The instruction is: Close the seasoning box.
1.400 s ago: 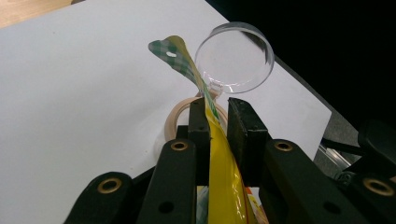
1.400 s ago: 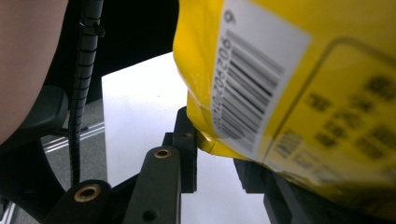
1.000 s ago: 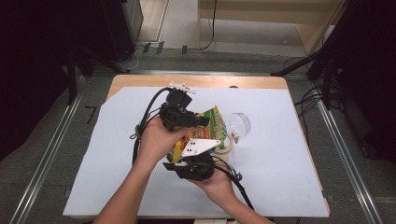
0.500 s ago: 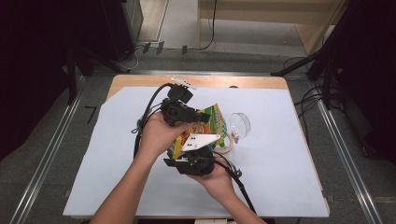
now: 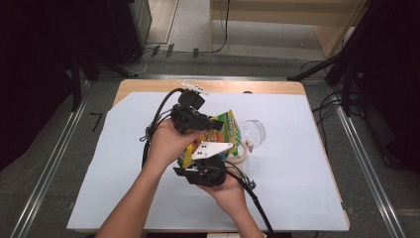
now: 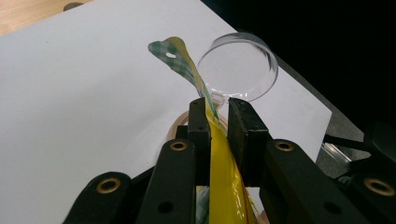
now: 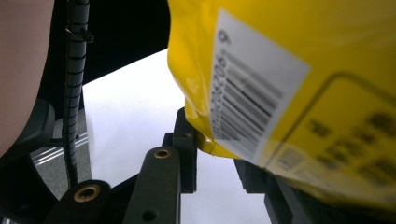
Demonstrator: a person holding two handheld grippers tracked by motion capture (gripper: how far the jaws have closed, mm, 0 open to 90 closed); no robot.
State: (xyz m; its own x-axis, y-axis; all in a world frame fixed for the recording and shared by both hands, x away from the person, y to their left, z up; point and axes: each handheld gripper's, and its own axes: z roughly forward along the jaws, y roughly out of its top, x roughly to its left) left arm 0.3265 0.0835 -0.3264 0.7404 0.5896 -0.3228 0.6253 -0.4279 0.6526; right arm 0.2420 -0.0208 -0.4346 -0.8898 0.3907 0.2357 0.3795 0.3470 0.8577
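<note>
Left gripper (image 6: 217, 122) jaws clamped on yellow bag (image 6: 224, 186), barcode label (image 7: 252, 93) in right gripper (image 7: 219, 158) view, its jaws gripping bag corner

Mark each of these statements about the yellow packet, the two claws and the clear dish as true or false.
1. The left claw is closed on the yellow packet. True.
2. The clear round dish is stacked on top of the packet. False: it sits on the white sheet beside the packet.
3. The right claw grips the packet at an edge near its barcode label. True.
4. The packet lies flat on the table with both claws away from it. False: both claws hold it above the sheet.
</note>
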